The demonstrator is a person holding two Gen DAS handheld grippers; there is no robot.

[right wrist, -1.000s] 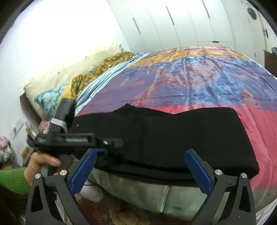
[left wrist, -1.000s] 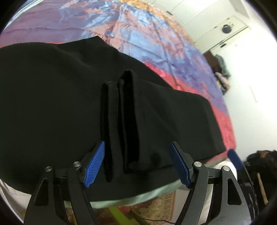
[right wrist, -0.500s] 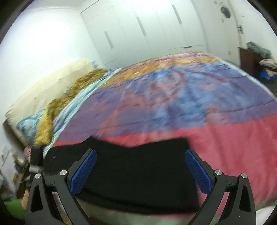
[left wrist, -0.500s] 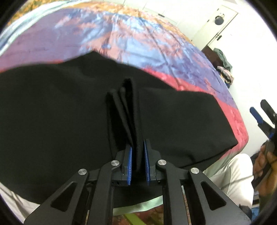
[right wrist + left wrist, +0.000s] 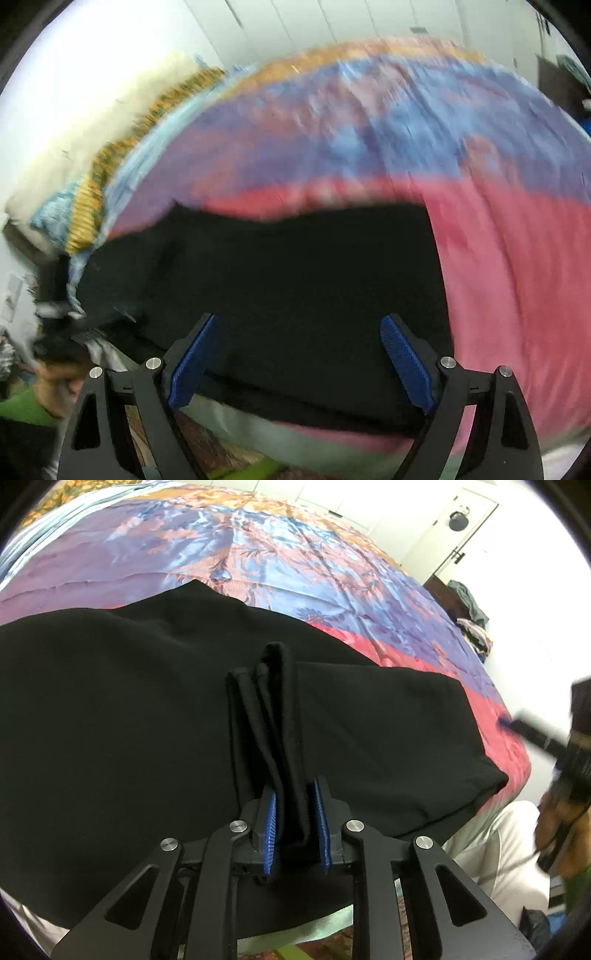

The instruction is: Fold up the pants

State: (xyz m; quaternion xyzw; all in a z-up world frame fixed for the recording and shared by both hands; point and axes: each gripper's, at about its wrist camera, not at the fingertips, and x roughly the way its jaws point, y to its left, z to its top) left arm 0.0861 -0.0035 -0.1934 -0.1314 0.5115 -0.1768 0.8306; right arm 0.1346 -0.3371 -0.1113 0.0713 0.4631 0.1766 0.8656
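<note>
I am clamping my left gripper (image 5: 295,827) on a bunched fold of the black pants (image 5: 110,701) while holding my right gripper (image 5: 299,362) wide apart above them.

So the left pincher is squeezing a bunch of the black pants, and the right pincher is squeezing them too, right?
Not quite. The left gripper is squeezing a bunched ridge of the black pants, as its own wrist view shows. But the right gripper is wide open: in the right wrist view its blue pads stand far apart over the pants on the bedspread, gripping nothing.
</note>
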